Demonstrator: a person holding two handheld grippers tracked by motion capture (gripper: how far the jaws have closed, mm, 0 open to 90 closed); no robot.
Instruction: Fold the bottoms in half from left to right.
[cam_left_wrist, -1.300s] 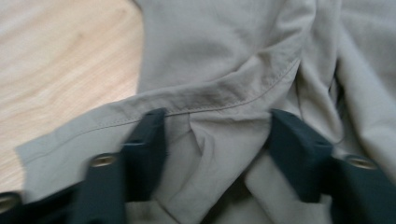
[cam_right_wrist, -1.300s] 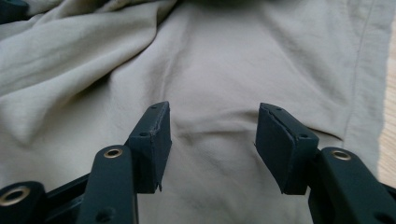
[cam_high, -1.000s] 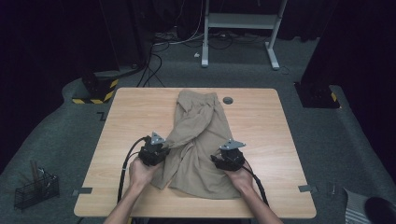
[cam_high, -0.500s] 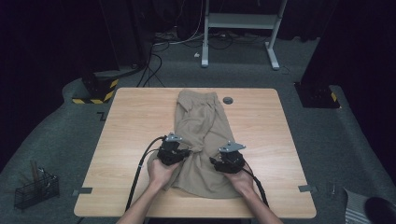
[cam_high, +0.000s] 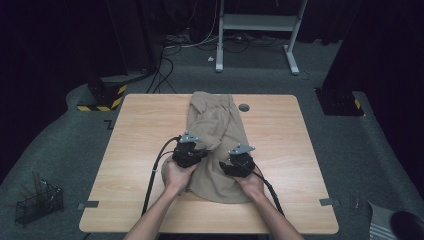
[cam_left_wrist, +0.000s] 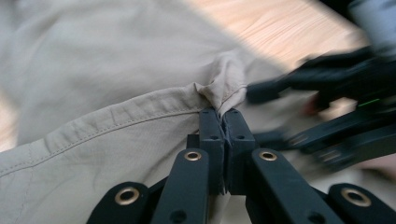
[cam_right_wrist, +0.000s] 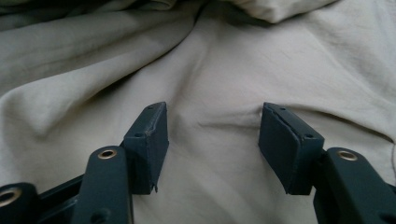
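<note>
A pair of beige trousers (cam_high: 216, 131) lies lengthwise down the middle of the wooden table (cam_high: 140, 130). My left gripper (cam_high: 201, 151) is shut on a stitched hem corner of the trousers (cam_left_wrist: 223, 91), which bunches up just above the jaws. My right gripper (cam_high: 235, 163) rests over the near right part of the cloth; in the right gripper view its jaws stand open with creased fabric (cam_right_wrist: 219, 84) lying flat between them. The right gripper (cam_left_wrist: 327, 116) shows blurred in the left gripper view, close to the pinched corner.
A small dark round disc (cam_high: 244, 107) is set in the table just right of the trousers' far end. A wire basket (cam_high: 37, 202) stands on the floor at the left. A white frame (cam_high: 255, 30) and cables lie beyond the table.
My left gripper has moved right, from the trousers' left edge toward the middle, carrying the cloth corner over with it. The right gripper has stayed in place.
</note>
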